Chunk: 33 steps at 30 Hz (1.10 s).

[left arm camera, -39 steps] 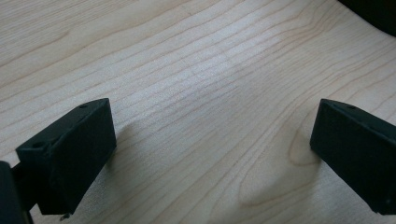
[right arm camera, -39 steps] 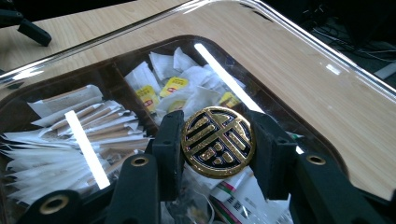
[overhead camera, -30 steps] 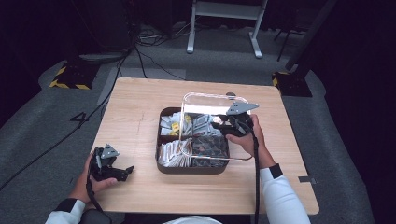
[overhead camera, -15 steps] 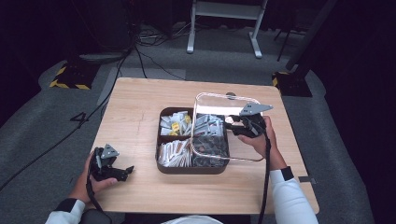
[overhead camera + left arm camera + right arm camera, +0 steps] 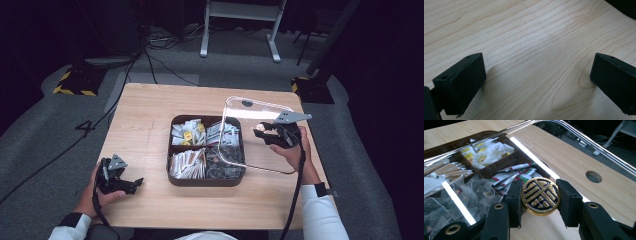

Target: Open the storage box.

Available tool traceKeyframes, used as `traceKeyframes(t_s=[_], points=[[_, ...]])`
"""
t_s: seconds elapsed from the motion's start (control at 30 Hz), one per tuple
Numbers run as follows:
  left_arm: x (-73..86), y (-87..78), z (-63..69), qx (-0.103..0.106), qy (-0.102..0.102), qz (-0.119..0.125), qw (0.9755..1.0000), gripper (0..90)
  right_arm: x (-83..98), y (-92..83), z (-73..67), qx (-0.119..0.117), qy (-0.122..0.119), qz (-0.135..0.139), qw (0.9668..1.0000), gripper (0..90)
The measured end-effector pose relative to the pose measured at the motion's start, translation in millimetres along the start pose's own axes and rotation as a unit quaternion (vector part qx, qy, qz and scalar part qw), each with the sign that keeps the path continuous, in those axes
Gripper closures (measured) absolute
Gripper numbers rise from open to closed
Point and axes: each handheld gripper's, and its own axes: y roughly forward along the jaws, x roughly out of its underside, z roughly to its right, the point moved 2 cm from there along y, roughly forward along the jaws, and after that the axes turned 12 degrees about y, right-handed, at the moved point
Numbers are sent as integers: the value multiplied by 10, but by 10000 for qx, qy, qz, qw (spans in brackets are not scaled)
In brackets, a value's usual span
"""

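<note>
So the right gripper has its jaws clamped on the round gold knob of a clear lid, one jaw on each side of it. The lid is lifted off the box and tilted, hanging over the box's right half and the bare table beside it; its near edge sits low by the box's right rim, and I can't tell if it touches. Through the lid you can see sachets in the far compartment and clear-wrapped packets nearer. The left gripper is down at the near left corner of the table, well apart from the box, jaws wide open over plain wood with nothing between them.
</note>
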Motion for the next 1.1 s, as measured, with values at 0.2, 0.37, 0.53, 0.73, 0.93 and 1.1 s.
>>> traceKeyframes(t_s=[0.2,0.37,0.53,0.73,0.93,1.1], points=[[0,0,0,0,1,0,10000,5,54,-84,102,110,75,-1,9999,588],[0,0,0,0,1,-1,10000,5,101,-149,187,215,120,0,9997,588],[0,0,0,2,0,-1,10000,5,147,-192,265,315,165,-14,9994,588],[0,0,0,2,0,-1,10000,5,204,-220,346,275,221,-60,9994,587],[0,0,-1,2,3,-1,10000,5,276,-250,444,299,268,-132,9991,587],[0,0,0,3,0,0,10000,5,349,-282,537,351,337,-166,9987,587]])
